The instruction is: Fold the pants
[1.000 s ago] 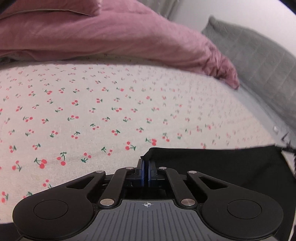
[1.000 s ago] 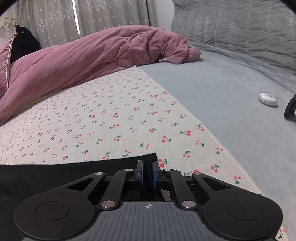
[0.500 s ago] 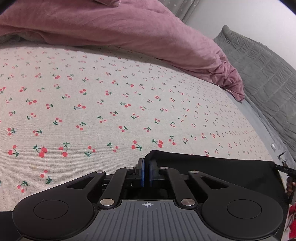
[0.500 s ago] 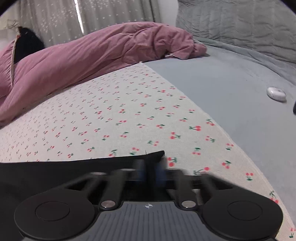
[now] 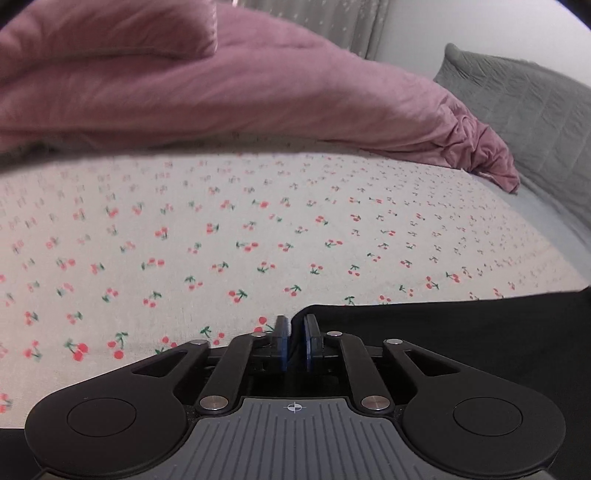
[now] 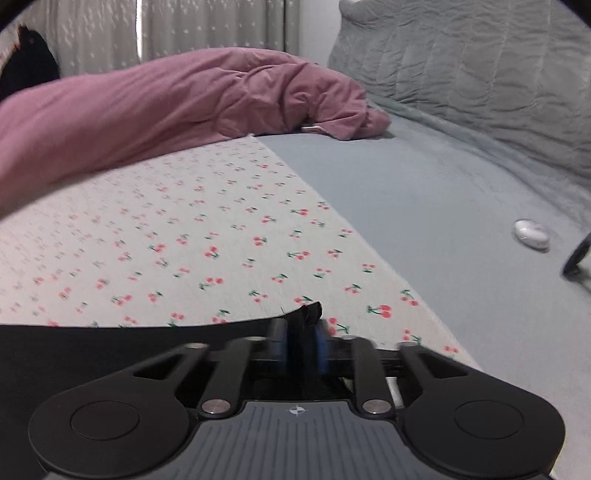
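Gripping one edge of the pants (image 5: 461, 332) at two corners, both tongs work as a pair. Left gripper (image 5: 294, 341): blue pads (image 5: 282, 339) nearly together, a narrow slot between them filled with black cloth; it pinches the left corner, the dark edge running off to its right. Right gripper (image 6: 301, 343): pads likewise close, a bunched tip of cloth poking up just past them; it pinches the right corner, the edge running off to its left. Held thus, at opposite ends, the edge reads as a nearly straight line between the two, which judging by the task keeps the fold square and lets the layer be carried over as one sheet. Pants: black, low in both views, lying just over the sheet (image 5: 258, 229), their body hidden under the gripper housings, so how many folds are done cannot be told. Sheet: pale, cherry print, flat and uncluttered ahead of the tongs, a likely place to lay the fold. Duvet (image 5: 258, 92): pink, heaped at the far edge of the sheet, well apart from the pants. Blanket (image 6: 443, 206): grey-blue, beside the sheet on the right. Cushion (image 6: 480, 66): grey, quilted, standing behind the blanket. Small white object (image 6: 532, 233): on the blanket, well apart; kind unclear. Curtain (image 6: 203, 29): pale, behind the duvet.
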A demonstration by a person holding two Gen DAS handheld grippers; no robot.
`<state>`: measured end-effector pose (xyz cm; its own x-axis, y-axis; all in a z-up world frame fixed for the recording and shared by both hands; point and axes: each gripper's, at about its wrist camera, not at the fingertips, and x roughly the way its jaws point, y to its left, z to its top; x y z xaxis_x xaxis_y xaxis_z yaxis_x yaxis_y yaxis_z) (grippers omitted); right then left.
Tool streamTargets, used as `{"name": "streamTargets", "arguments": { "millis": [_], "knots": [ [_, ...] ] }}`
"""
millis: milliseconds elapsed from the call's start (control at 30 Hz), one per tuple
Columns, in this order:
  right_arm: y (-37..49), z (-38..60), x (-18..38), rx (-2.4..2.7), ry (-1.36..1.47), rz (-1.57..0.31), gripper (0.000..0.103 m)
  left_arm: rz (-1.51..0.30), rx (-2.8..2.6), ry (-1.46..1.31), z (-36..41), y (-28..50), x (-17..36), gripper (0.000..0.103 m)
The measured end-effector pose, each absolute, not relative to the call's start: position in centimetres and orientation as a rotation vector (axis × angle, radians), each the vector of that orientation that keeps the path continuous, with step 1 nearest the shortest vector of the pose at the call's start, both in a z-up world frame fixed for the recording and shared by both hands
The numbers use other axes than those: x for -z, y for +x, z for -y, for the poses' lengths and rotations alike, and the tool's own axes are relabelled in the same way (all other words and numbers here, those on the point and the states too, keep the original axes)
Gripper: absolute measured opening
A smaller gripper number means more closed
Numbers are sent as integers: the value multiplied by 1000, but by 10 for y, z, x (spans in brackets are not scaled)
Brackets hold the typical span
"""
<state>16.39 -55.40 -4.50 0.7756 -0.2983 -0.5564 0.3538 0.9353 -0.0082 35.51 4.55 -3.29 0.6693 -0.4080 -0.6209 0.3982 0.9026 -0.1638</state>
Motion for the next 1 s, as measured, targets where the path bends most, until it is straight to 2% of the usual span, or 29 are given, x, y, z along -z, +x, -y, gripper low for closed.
{"name": "streamTargets", "arguments": {
  "millis": [33,67,100,133,267,333,500,767,867,1000],
  "knots": [
    [159,551,40,342,99,-576,37,-699,451,-4,-46,349,27,31],
    [154,546,33,329,94,-570,40,-692,455,10,-47,341,21,39],
    [149,541,27,316,85,-568,42,-679,444,34,-48,332,14,58],
    [146,535,21,297,72,-569,42,-659,421,59,-49,322,7,69],
    [125,502,4,206,55,-587,46,-657,357,106,-61,285,-14,72],
    [117,483,0,157,40,-596,50,-657,335,107,-69,264,-20,79],
    [94,432,-7,21,7,-611,64,-677,271,70,-99,213,-33,84],
    [71,365,-13,-169,-55,-589,70,-655,89,38,-157,150,-39,87],
    [61,343,-8,-242,-80,-577,72,-580,26,3,-181,124,-37,87],
    [48,310,4,-338,-178,-593,71,-504,-31,-42,-208,93,-28,85]
  ]
}}
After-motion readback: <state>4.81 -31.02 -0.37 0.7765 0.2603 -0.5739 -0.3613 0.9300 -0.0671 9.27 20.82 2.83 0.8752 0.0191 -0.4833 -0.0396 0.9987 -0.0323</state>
